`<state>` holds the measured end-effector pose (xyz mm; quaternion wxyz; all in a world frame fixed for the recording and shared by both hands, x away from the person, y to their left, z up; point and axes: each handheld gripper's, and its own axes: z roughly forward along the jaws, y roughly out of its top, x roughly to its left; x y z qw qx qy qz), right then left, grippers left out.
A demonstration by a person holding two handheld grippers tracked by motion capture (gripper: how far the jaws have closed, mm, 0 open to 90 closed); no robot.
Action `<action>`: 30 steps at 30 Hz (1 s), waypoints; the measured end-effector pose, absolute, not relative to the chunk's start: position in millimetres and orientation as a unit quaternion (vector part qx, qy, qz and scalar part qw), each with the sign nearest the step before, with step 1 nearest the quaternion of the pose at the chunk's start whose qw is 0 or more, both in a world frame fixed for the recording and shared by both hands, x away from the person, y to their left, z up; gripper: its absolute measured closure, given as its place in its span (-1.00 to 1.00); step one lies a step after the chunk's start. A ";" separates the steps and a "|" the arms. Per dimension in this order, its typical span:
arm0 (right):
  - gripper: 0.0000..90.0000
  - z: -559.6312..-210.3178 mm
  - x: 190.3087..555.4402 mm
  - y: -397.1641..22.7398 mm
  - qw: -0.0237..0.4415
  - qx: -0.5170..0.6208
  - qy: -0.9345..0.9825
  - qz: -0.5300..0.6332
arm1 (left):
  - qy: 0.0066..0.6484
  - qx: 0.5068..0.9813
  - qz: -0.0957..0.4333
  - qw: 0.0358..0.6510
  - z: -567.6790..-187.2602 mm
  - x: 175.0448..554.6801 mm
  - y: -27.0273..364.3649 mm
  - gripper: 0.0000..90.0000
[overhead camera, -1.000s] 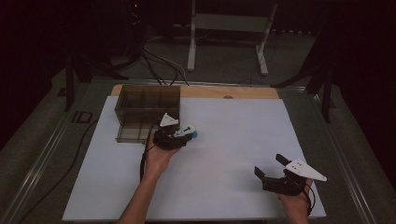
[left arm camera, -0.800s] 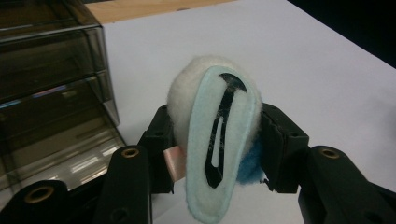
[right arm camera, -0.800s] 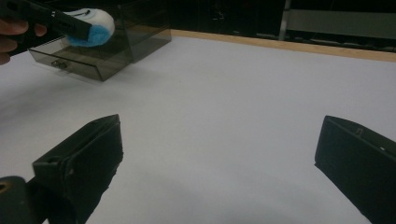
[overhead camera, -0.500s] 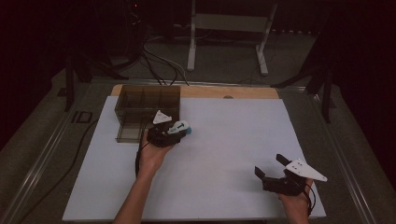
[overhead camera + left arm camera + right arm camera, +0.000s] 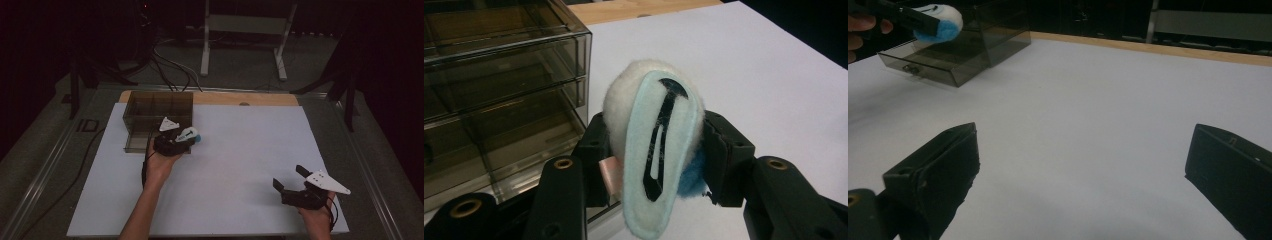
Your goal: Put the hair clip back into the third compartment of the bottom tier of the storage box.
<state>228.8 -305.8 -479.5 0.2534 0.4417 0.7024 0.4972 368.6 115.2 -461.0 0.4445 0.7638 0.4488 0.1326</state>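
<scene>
Plush toy (image 5: 651,150) clamped in left gripper (image 5: 654,165), right gripper (image 5: 1083,185) wide open, empty

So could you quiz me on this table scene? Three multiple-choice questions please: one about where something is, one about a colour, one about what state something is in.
1. Where is the smoky plastic drawer box?
A. at the far left of the white mat
B. at the near right corner
C. on the floor

2. What colours is the plush toy in the left gripper?
A. red and black
B. white and blue
C. all green

3. How does the right gripper stand?
A. shut on the toy
B. shut on a drawer handle
C. open, with nothing between its jaws

Answers:
1. A: the high view shows the box at the mat's far left, just ahead of the left hand.
2. B: the left gripper view shows white fluff, a pale blue patch and darker blue beneath.
3. C: the right gripper view shows both jaws wide apart over bare mat.
</scene>
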 end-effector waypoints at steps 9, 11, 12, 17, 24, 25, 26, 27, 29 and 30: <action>-0.97 -479.6 228.8 -305.6 0.254 0.441 0.703 0.497 | 0.455 0.762 0.136 0.441 -461.1 370.4 123.6 0.21; -0.97 -479.6 228.9 -305.7 0.254 0.442 0.702 0.497 | 0.457 0.761 0.136 0.440 -461.4 371.1 125.0 0.21; -0.97 -479.6 228.9 -305.7 0.254 0.442 0.702 0.497 | 0.458 0.761 0.137 0.439 -461.6 371.4 125.7 0.21; -0.97 -479.6 228.8 -305.5 0.253 0.442 0.702 0.497 | 0.462 0.761 0.138 0.434 -463.1 372.9 128.4 0.21; -0.97 -479.6 228.8 -305.7 0.253 0.442 0.703 0.497 | 0.468 0.759 0.140 0.430 -464.5 374.9 132.2 0.21; -0.97 -479.7 228.8 -305.5 0.253 0.442 0.703 0.497 | 0.469 0.759 0.140 0.430 -464.7 375.2 133.0 0.21; -0.97 -479.7 228.9 -305.3 0.253 0.442 0.703 0.497 | 0.470 0.758 0.140 0.429 -464.9 375.5 133.6 0.20; -0.97 -479.7 228.9 -305.3 0.253 0.442 0.703 0.497 | 0.471 0.759 0.140 0.428 -465.2 375.9 134.3 0.20; -0.97 -479.7 229.0 -305.3 0.253 0.442 0.703 0.496 | 0.473 0.758 0.140 0.427 -465.7 376.7 136.0 0.20; -0.97 -479.8 229.0 -305.4 0.253 0.442 0.703 0.496 | 0.473 0.759 0.141 0.424 -465.9 377.1 136.9 0.20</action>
